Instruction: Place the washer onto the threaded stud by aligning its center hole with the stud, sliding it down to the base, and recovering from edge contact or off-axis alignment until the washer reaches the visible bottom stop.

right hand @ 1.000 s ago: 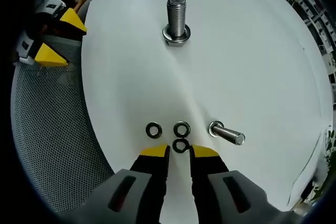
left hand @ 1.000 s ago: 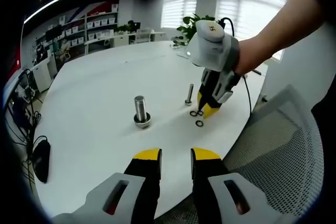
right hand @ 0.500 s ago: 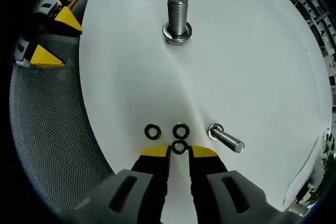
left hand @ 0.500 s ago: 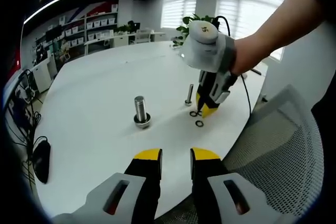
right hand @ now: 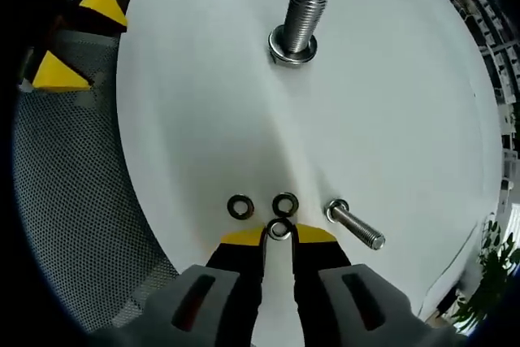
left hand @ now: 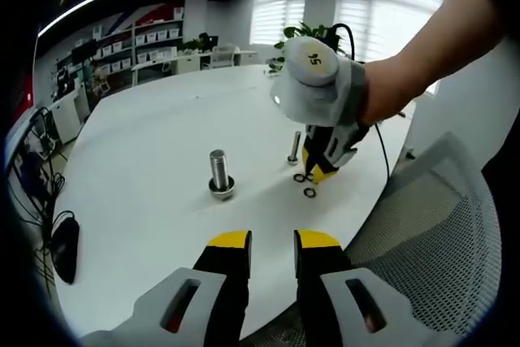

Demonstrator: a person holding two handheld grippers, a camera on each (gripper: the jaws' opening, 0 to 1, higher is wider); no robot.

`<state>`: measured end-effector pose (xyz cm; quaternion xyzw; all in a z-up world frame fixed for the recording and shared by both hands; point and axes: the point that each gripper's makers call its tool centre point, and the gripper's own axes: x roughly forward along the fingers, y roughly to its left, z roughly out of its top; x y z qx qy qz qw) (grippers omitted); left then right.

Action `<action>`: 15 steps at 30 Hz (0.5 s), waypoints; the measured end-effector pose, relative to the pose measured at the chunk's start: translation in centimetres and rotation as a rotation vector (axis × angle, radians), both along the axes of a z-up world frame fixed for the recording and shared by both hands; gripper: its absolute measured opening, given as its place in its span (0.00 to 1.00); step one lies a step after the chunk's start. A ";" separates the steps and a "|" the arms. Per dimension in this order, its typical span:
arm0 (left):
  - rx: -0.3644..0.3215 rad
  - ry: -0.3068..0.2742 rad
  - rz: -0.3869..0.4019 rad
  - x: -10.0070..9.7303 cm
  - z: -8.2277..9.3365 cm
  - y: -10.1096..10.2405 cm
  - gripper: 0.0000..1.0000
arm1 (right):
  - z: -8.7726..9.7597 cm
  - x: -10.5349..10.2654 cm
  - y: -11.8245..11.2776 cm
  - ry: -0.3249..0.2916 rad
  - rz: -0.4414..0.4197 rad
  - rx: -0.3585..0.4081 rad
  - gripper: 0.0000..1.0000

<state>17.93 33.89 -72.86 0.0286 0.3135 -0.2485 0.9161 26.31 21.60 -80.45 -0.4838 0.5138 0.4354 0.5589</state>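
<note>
Right gripper view: our right gripper (right hand: pixel 279 236) has its jaws narrowly open astride a washer (right hand: pixel 279 229) on the table (right hand: pixel 203 119) (thin, stiff, slippery); we'd pinch its rim. Left gripper (left hand: pixel 272 241) is empty, slightly open.

The right gripper (right hand: pixel 279 237) is reaching down over a white table (right hand: pixel 390 103), its yellow-tipped jaws standing either side of a small dark washer (right hand: pixel 279 230), which is sitting right between the tips; whether they are pinching it cannot be told. Two more washers (right hand: pixel 240 206) are lying just beyond it, side by side. A thin bolt (right hand: pixel 355 226) is standing just to their right. Well beyond, a thick threaded stud (right hand: pixel 301 32) is rising from its base. The left gripper's yellow tips (right hand: pixel 58 75) are showing over a mesh chair (right hand: pixel 73 201).
</note>
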 end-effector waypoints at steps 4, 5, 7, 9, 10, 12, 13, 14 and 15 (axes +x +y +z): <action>0.000 0.000 0.001 0.0 0.0 0.0 0.18 | 0.0 -0.1 0.0 -0.001 -0.022 0.006 0.15; 0.000 -0.001 0.000 0.0 0.0 0.0 0.18 | 0.1 -0.1 0.0 -0.003 -0.024 0.008 0.15; -0.001 -0.002 0.001 0.0 0.1 0.0 0.18 | 0.1 -0.1 -0.1 -0.010 -0.037 0.024 0.15; -0.003 0.000 0.002 0.0 0.0 0.0 0.18 | 0.2 -0.1 -0.1 -0.014 -0.048 0.044 0.15; -0.002 0.001 0.002 0.0 0.0 0.0 0.18 | 0.1 0.0 -0.1 -0.015 -0.072 0.067 0.15; -0.003 0.002 0.002 0.0 0.0 0.0 0.18 | 0.3 -0.1 -0.1 -0.015 -0.110 0.094 0.15; -0.004 0.001 0.003 0.0 0.0 0.0 0.18 | 0.3 0.0 -0.2 -0.015 -0.118 0.109 0.15; -0.005 -0.001 0.003 0.0 0.1 0.0 0.18 | 0.3 -0.1 -0.2 -0.018 -0.133 0.120 0.15; -0.007 -0.001 0.005 0.0 0.1 0.1 0.18 | 0.3 0.0 -0.3 -0.023 -0.142 0.137 0.15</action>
